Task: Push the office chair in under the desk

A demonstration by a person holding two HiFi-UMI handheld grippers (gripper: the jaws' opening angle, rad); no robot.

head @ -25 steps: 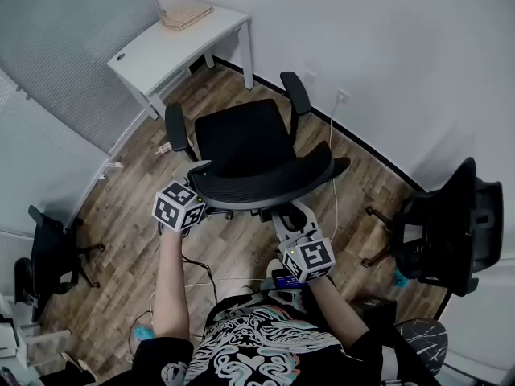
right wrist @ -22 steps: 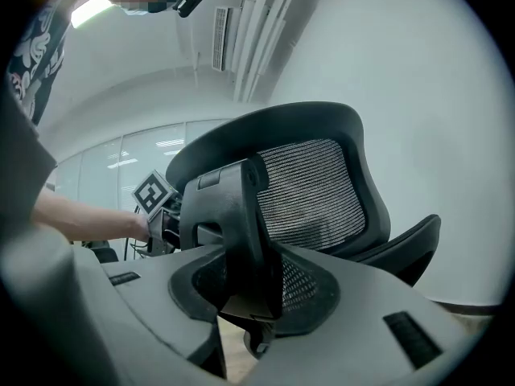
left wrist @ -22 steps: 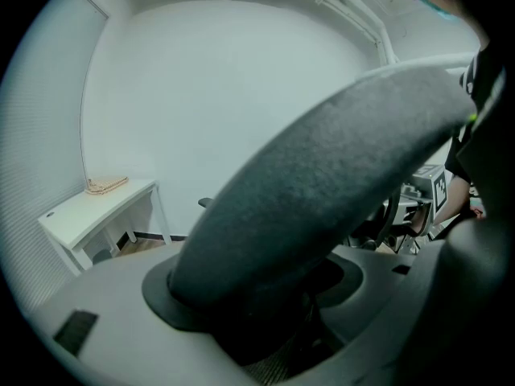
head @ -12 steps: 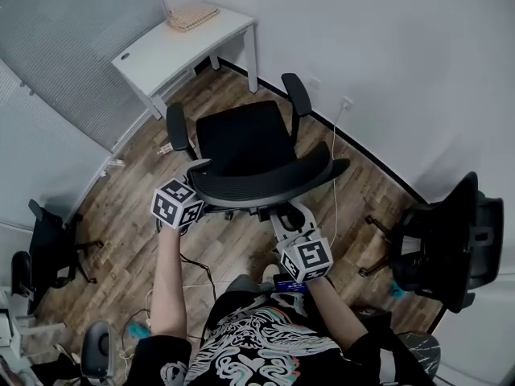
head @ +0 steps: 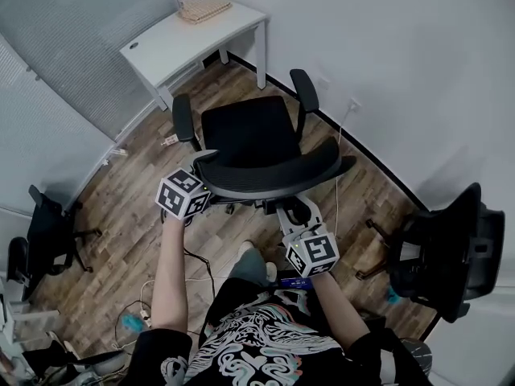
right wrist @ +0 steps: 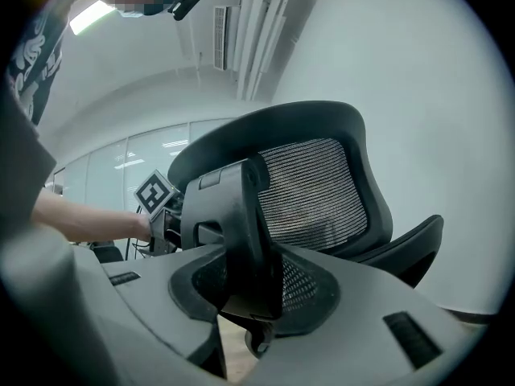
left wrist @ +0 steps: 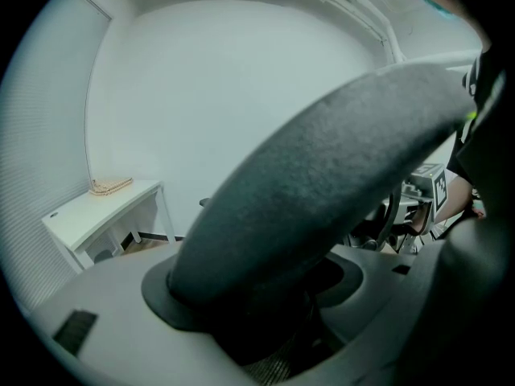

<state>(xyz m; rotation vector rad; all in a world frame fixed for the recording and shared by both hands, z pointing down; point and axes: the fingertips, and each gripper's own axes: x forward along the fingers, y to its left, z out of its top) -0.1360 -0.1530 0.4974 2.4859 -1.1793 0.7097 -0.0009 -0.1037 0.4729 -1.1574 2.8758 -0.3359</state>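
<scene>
The black office chair (head: 245,131) stands on the wood floor with its seat facing the white desk (head: 193,34) at the back left, a short gap between them. My left gripper (head: 199,186) is shut on the left end of the chair's curved backrest (head: 265,171); the padded backrest edge (left wrist: 322,183) fills the space between its jaws. My right gripper (head: 294,213) is shut on the black plastic spine (right wrist: 237,240) behind the mesh back. The left gripper's marker cube (right wrist: 157,195) shows in the right gripper view.
A second black chair (head: 455,240) stands at the right by the wall, a third (head: 48,240) at the left edge. Cables (head: 145,320) lie on the floor near my feet. A cord hangs from a wall socket (head: 352,103). A woven item (head: 203,8) lies on the desk.
The person's leg has stepped forward under the arms, and chair and both grippers have shifted slightly toward the desk. Both grips are unchanged.
</scene>
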